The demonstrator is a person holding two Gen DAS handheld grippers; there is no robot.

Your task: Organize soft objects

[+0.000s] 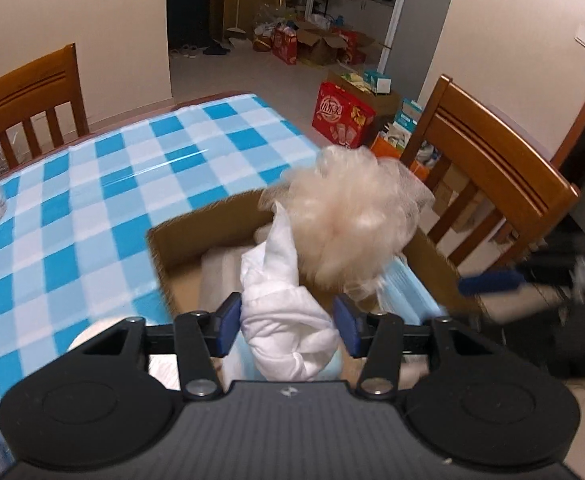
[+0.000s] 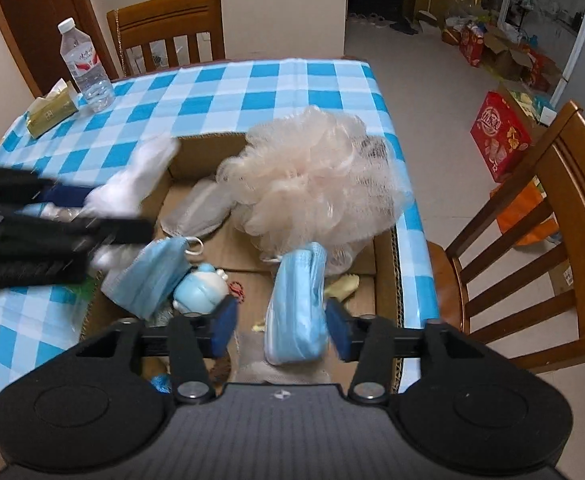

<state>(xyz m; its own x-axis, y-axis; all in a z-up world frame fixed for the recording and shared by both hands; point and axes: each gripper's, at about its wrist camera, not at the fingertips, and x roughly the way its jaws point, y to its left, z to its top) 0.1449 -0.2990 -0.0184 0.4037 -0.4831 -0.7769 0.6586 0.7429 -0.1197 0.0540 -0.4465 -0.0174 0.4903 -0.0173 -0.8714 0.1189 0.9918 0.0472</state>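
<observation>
My white cloth (image 1: 288,312) hangs low centre over the cardboard box (image 1: 196,232), the left gripper (image 1: 288,330) half open, pads barely touching. It may snag on the rim. The right gripper (image 2: 280,330) stands open around a blue mask (image 2: 296,308), gripping nothing.

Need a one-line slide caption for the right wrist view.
Right gripper open around a blue face mask above the cardboard box, beside a peach bath pouf.
</observation>
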